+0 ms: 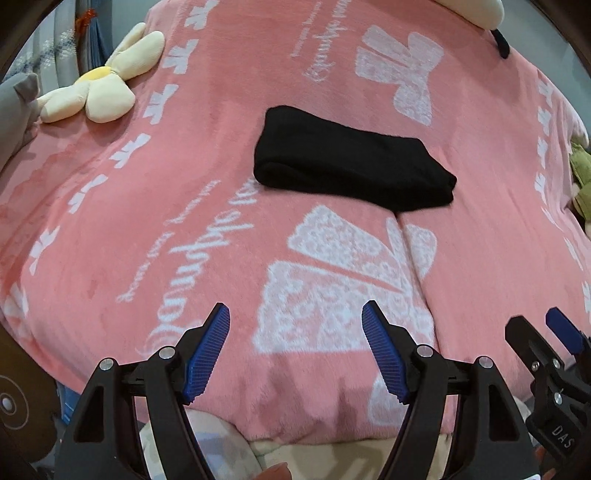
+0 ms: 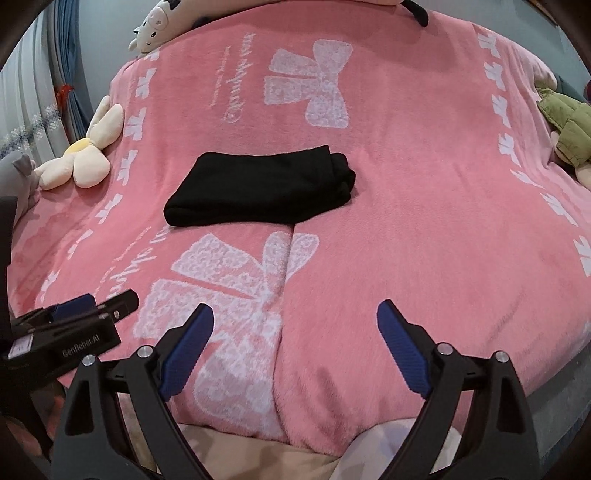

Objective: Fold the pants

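Note:
Black pants (image 1: 351, 162) lie folded into a compact stack on the pink blanket (image 1: 184, 192), in the middle of the bed; they also show in the right wrist view (image 2: 262, 186). My left gripper (image 1: 297, 314) is open and empty, held back near the bed's front edge, well short of the pants. My right gripper (image 2: 295, 314) is open and empty too, beside the left one. The right gripper shows at the left view's right edge (image 1: 546, 332); the left gripper shows at the right view's left side (image 2: 92, 310).
A cream flower plush (image 1: 99, 81) lies at the bed's left side, also in the right wrist view (image 2: 85, 155). A green item (image 2: 565, 133) lies at the right edge. A white animal plush (image 2: 159, 26) sits at the far end. A crease (image 2: 284, 295) runs down the blanket.

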Demonstrator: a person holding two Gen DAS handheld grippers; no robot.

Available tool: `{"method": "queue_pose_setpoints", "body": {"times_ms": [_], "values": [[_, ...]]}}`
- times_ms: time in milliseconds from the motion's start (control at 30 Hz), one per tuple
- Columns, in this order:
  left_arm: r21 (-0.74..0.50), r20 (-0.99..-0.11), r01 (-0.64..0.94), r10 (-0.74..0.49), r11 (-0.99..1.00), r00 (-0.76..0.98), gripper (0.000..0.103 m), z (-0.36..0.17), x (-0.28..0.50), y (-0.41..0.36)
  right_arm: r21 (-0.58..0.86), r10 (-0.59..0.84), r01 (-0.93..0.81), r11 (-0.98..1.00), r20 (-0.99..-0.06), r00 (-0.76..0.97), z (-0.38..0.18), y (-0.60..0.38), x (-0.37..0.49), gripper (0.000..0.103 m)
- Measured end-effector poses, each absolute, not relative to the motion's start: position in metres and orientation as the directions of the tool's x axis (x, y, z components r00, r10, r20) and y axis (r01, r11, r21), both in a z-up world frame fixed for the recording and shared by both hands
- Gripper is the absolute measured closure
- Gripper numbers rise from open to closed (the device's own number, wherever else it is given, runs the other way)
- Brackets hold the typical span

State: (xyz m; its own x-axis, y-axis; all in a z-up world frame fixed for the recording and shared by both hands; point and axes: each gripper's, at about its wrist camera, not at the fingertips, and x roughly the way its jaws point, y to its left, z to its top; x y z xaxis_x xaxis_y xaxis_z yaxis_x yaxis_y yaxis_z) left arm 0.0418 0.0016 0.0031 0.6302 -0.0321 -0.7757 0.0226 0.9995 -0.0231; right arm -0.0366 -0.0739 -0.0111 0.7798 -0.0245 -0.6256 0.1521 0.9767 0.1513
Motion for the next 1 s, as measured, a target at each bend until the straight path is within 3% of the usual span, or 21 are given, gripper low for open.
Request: {"method": "queue_pose_setpoints", "body": {"times_ms": [500, 1000], "values": [[-0.045, -0.799, 0.09, -0.09, 0.995, 0.594, 0.038, -0.008, 0.029, -0.004, 0.138, -0.037, 0.164, 0.977, -0.642, 0.766, -0.015, -0.064, -0.039, 0.015], [-0.039, -0.814, 0.083, -0.08, 0.996, 0.575, 0.039, -0.016, 0.03, -0.003, 0.145, -0.035, 0.171, 0.974, -0.656, 0.754, -0.023, -0.064, -0.04, 0.015]]}}
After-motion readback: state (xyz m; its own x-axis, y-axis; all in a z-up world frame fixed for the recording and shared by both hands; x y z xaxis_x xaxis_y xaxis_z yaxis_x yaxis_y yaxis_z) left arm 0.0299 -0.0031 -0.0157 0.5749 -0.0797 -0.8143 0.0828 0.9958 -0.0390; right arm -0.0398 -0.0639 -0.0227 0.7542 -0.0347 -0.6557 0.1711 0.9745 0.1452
